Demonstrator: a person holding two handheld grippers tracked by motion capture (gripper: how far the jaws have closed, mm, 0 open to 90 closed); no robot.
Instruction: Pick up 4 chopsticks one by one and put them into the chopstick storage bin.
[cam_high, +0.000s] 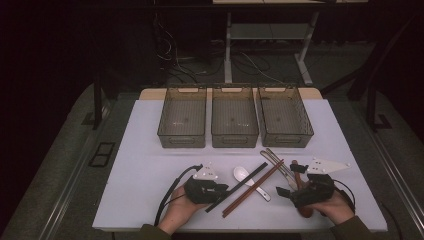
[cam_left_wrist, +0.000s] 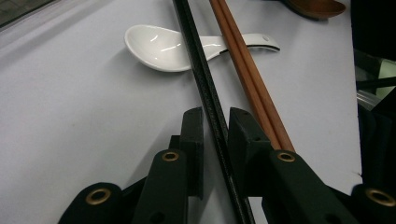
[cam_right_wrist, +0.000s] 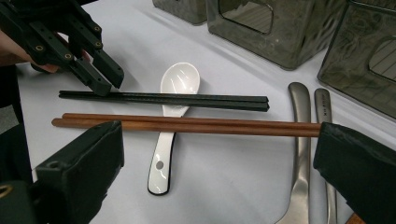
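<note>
White table (cam_high: 150, 150), three bins (cam_high: 235, 117) at the back. Black chopsticks (cam_left_wrist: 205, 88) lie across the white spoon (cam_left_wrist: 159, 46) – left gripper (cam_left_wrist: 215, 122) jaws nearly closed around them, contact unclear. Right gripper (cam_right_wrist: 219, 154) wide open, empty. Risk – lifting drags the brown chopsticks (cam_left_wrist: 252, 79) just beside, or one stick slips out.

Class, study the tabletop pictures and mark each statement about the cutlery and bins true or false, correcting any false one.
1. The left claw has the black chopsticks between its jaws. True.
2. The white spoon lies on top of both chopstick pairs. False: both pairs cross over its handle.
3. Three clear bins stand in a row at the table's far side. True.
4. The brown chopsticks lie inside a bin. False: they lie on the table.
5. The right claw stands wide open. True.
</note>
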